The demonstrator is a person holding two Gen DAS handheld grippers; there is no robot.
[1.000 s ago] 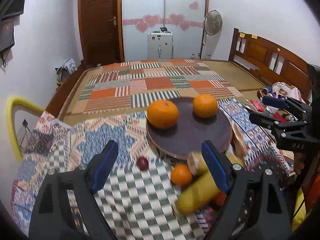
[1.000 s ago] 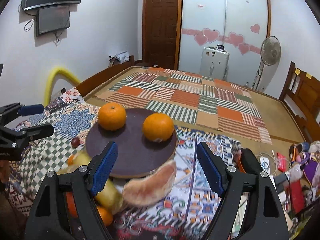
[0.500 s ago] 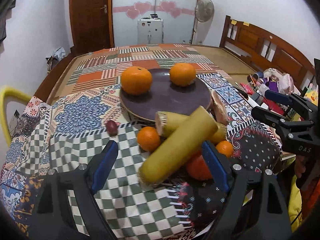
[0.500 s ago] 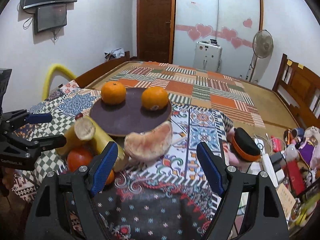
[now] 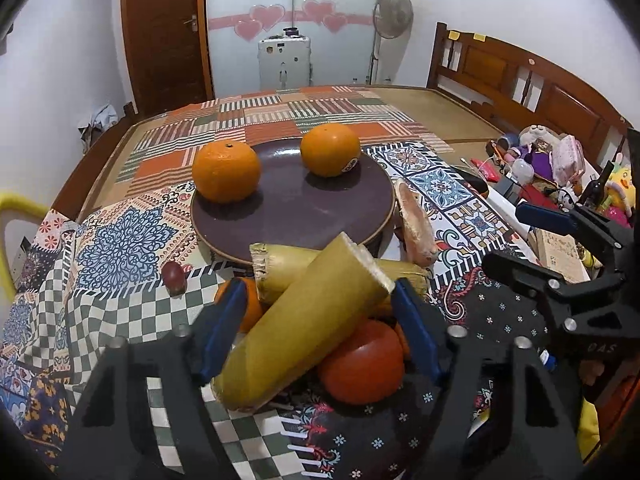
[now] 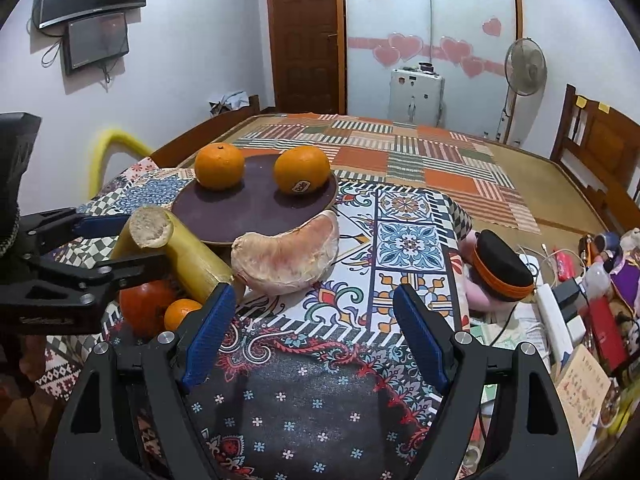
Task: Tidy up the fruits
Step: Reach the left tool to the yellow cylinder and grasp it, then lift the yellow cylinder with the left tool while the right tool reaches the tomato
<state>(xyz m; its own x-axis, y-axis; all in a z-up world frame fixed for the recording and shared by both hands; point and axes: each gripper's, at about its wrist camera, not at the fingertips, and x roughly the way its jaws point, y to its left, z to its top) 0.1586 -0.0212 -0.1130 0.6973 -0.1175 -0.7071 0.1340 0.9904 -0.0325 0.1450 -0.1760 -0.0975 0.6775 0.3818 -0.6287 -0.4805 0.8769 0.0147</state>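
Note:
A dark round plate [image 5: 296, 208] [image 6: 256, 206] holds two oranges [image 5: 226, 172] [image 5: 330, 150]. In front of it lie two yellow sugarcane pieces [image 5: 304, 328] [image 5: 280, 272], a red tomato [image 5: 362, 364], a small orange [image 5: 250, 304], a small dark red fruit [image 5: 173, 276] and a pomelo segment [image 6: 288, 254] [image 5: 414, 228]. My left gripper [image 5: 316, 332] is open, its jaws either side of the near sugarcane piece [image 6: 180, 248], not closed on it. My right gripper [image 6: 310, 332] is open and empty, hovering in front of the pomelo segment.
The fruits sit on a patchwork cloth [image 5: 120, 240] over a table. A black and orange case [image 6: 500, 270], a power strip and clutter lie to the right. A bed with a wooden headboard [image 5: 520, 84] stands behind. A yellow chair back [image 6: 106, 148] is at left.
Both grippers have pulled back and lower toward the table's near side. The near sugarcane piece now sits between my left gripper's jaws, which have narrowed around it.

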